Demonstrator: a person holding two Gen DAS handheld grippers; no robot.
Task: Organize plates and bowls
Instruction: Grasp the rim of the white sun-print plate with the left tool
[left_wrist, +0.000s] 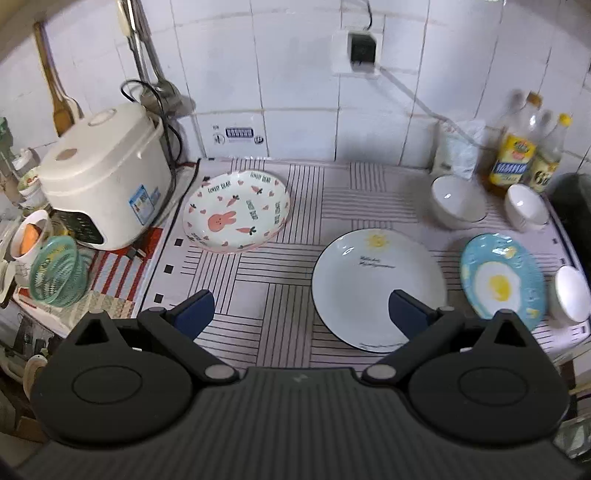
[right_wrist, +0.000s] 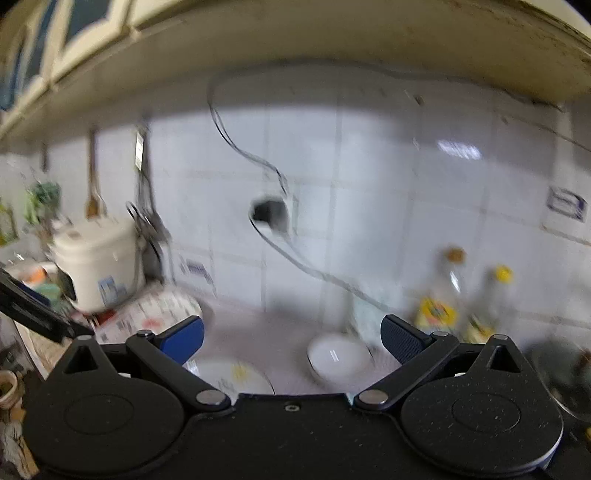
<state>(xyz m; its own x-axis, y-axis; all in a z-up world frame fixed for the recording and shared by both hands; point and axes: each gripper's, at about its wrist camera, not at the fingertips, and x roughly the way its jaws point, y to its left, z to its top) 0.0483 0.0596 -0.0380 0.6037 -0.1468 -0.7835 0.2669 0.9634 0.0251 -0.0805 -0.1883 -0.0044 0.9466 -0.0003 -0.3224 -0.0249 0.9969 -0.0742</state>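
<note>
Our left gripper (left_wrist: 301, 312) hangs spread wide above the striped counter (left_wrist: 266, 280).
We see its right finger over the sun plate (left_wrist: 376, 291); the rabbit plate (left_wrist: 238, 210) lies beside the rice cooker (left_wrist: 107, 177).

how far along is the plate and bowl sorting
Nothing looks done: the rabbit plate, sun plate and egg plate lie apart, unstacked, and the three white bowls stand separately. Both the left tongs and right tongs are open and empty. All the stacking remains.
</note>
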